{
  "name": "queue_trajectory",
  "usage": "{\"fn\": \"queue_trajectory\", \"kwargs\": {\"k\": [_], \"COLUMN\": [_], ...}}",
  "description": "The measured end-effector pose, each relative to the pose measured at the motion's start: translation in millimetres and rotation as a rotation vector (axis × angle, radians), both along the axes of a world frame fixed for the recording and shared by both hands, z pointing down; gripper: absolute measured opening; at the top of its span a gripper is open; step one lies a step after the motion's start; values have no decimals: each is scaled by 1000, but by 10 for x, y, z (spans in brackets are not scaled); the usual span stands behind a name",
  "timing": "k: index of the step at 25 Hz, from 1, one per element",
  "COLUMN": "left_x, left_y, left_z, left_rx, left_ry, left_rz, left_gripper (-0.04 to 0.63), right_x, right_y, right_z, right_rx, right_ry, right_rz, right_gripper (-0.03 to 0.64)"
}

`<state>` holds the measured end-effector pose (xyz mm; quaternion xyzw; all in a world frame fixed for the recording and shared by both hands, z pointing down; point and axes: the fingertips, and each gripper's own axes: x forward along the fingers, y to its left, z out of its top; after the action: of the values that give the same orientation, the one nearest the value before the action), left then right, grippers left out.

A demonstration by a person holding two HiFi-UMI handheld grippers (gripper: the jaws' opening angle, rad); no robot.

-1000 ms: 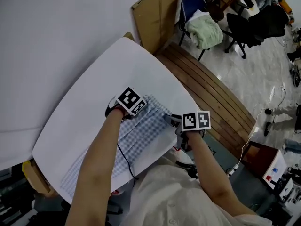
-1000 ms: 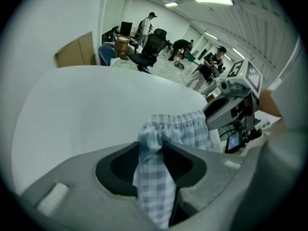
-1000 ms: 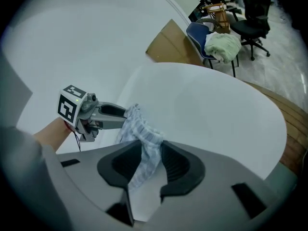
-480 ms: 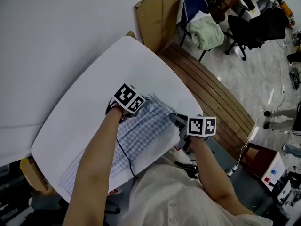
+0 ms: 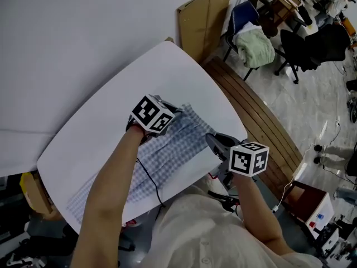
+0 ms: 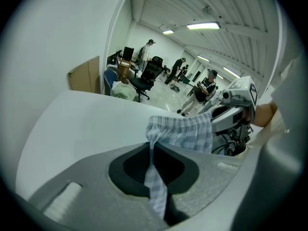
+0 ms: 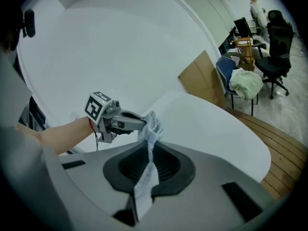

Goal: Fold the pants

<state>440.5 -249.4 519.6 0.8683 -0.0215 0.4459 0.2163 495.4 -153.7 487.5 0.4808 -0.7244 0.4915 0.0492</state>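
Observation:
Blue-and-white checked pants [image 5: 159, 158] lie lengthwise on the white table [image 5: 106, 116], legs toward the near left. The waistband end is lifted at the far right. My left gripper [image 5: 176, 111] pinches the waistband's far corner; in the left gripper view [image 6: 153, 147] a strip of checked cloth [image 6: 156, 186] runs between its shut jaws. My right gripper [image 5: 213, 142] holds the near corner, and its jaws have just closed on the cloth [image 7: 144, 177]. The waistband [image 6: 183, 131] is stretched between the two grippers above the table.
A cardboard sheet [image 5: 203, 18] leans on the wall beyond the table. A blue chair with a pale green cloth [image 5: 255, 42] and black office chairs [image 5: 312, 43] stand at the far right. A wooden slatted strip [image 5: 262, 124] runs along the table's right edge. People [image 6: 208, 88] stand far off.
Both grippers have shut on the waistband corners and risen off the table, lifting that end of the pants. The right gripper has also rolled.

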Motion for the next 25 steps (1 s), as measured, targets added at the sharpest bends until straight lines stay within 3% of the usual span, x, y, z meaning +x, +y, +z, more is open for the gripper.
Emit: {"fn": "queue_trajectory", "kwargs": {"k": [10,17,25], "left_x": [-843,-1577,-2288], "left_y": [40,150,431], "left_z": [-638,-637,-762], "left_rx": [52,70,80], "left_ry": [103,163,225], "left_rz": [-138,-273,-384], "left_gripper": [25,25,25], "right_x": [-962,-1839,-2508], "right_y": [75,258,508], "right_z": [-745,-816,-958], "right_rx": [150,191,223], "right_ry": [-59,-39,-5], "right_rz": [-251,-444,-567], "right_gripper": [35,35,35]}}
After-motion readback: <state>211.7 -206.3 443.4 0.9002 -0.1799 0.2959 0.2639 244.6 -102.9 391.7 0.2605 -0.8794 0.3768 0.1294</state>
